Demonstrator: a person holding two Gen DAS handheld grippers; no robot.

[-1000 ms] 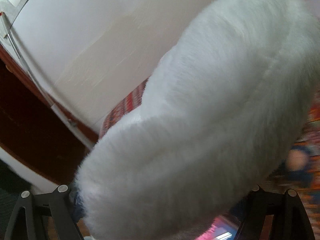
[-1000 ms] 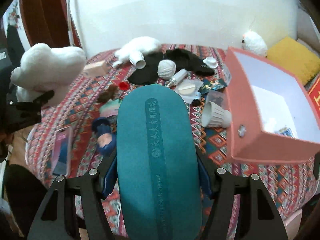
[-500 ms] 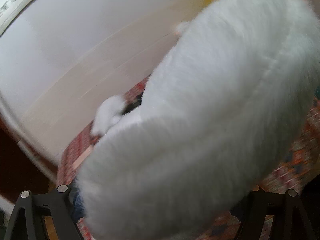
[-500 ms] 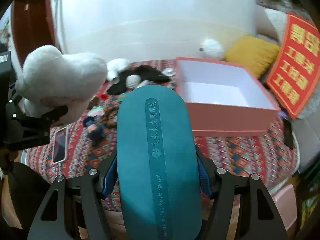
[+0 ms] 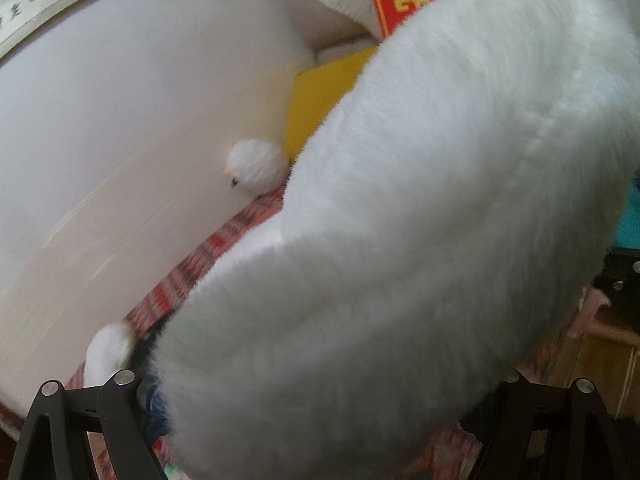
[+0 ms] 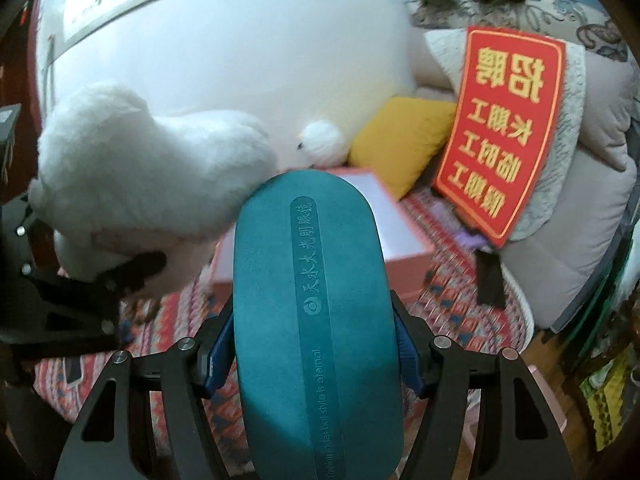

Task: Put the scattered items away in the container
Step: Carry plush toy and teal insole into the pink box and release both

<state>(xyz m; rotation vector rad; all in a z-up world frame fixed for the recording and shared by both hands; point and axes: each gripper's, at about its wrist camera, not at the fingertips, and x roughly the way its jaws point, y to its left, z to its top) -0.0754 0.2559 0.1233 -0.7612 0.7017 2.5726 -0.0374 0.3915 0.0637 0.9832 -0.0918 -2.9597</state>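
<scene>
The right gripper (image 6: 312,360) is clamped on a teal glasses case (image 6: 316,320), which hangs just in front of the pink box (image 6: 404,236). To its left, the left gripper (image 6: 132,268) grips a white plush toy (image 6: 136,184), apparently above the box's near left corner. A small white fluffy ball (image 6: 322,142) sits beyond the box.

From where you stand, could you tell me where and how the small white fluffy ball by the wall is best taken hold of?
Grip the small white fluffy ball across its round middle, coming from above and the front. It sits on the patterned cloth against the wall, with the yellow cushion beside it, so only the top and front look open. Being soft, it should compress between the fingers.
</scene>
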